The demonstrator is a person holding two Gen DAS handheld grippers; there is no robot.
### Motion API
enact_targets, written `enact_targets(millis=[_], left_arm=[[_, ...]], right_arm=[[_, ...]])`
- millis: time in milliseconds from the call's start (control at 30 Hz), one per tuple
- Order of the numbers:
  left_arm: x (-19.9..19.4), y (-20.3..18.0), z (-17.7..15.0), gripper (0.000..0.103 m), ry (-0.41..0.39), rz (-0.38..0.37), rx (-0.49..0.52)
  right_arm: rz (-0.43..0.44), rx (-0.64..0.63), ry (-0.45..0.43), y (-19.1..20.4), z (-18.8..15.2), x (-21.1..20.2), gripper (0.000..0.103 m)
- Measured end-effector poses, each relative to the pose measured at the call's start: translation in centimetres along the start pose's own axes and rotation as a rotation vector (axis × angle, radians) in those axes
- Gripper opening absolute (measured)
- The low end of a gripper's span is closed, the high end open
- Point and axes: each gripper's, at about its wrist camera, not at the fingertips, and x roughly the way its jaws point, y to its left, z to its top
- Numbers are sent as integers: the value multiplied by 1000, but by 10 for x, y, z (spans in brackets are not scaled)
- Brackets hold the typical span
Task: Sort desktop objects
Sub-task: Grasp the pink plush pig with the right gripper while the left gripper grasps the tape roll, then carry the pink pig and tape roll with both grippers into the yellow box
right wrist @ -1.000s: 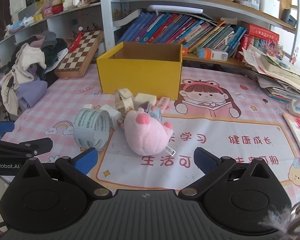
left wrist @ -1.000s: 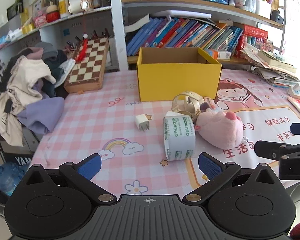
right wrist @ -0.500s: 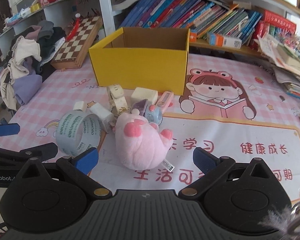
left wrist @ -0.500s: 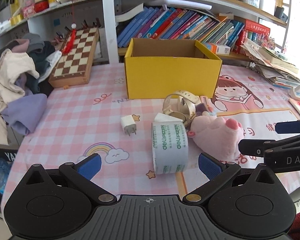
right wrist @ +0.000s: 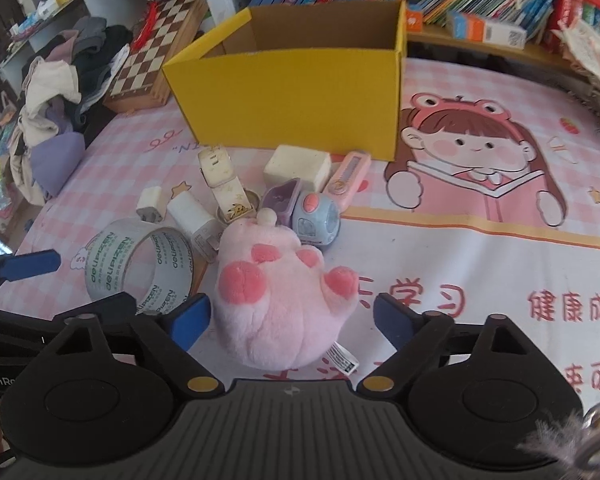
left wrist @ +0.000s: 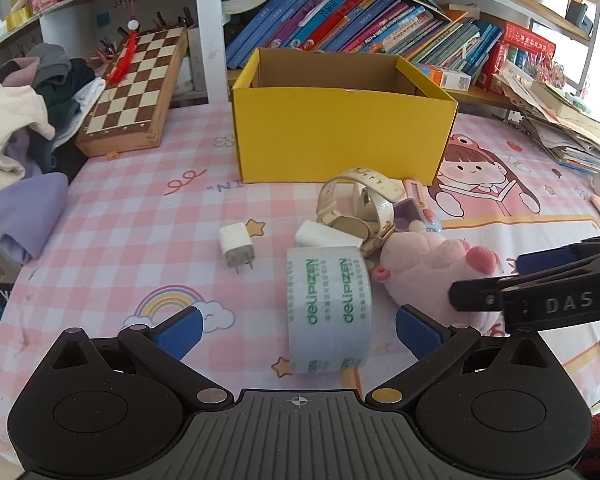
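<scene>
- Left wrist view: the left gripper sits at the bottom centre of the frame with its blue-padded fingers spread wide, holding nothing.
- The roll of tape stands on its edge between those fingers, touching neither pad as far as can be seen.
- Just right of the roll lies the pink plush paw; the right gripper reaches in from the right edge around it.
- Above the roll are a white watch and a white charger plug, the plug set apart to the left.
- The yellow box stands open in the upper centre, a chessboard at upper left, on the pink checked tablecloth.
- Right wrist view: the right gripper at the bottom has its fingers spread on either side of the plush paw, which lies between them; contact cannot be told.
- The tape roll is at lower left, with the left gripper's blue pad beside it at the left edge.
- Above the paw lie a small blue gadget, a purple case, a pink utility knife and a cream block, all below the yellow box.
</scene>
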Motion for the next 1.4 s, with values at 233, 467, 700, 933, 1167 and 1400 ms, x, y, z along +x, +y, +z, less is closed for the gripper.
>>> enact_targets(millis=[233,467,700,933,1167,1400], left_arm=[[10,-3,6,102,19,-6,-7],[18,0,8,101,42,-9,-16],[26,3,8,76,67,-18,-29],[28,2,11,47,58,-43,-18],[18,4,20,45,12,-25,-13],[-5,5,30,41,-72,-8,-18]], right_arm=[[66,24,58,-11,8,18,79],[94,26,66,-13,11,22,71],[74,10,38,-12,12,10,60],[78,20,-7,-17,15,-12,60],[81,30,-53,-22,18,-35,60],[88,32,-77,-24,24,-41,60]])
